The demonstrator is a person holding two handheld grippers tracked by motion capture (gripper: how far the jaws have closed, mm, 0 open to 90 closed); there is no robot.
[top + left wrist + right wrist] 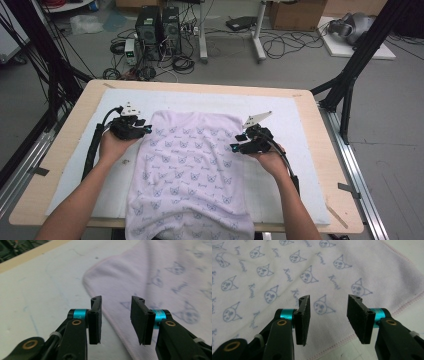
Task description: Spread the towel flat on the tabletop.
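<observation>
I hold both claws spread over the pale lilac cat-print towel [192,170]: left claw [116,315] at its edge, right claw [328,315] above its corner.

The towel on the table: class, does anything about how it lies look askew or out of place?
Yes. The towel lies at a slight slant on the white mat, and its near end hangs over the table edge toward the person. Soft wrinkles cross its lower part. No tear or stain shows.

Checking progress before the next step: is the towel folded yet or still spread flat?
Spread flat. The printed towel lies as one open layer on the white mat, its near end hanging over the table edge; no fold shows.
</observation>
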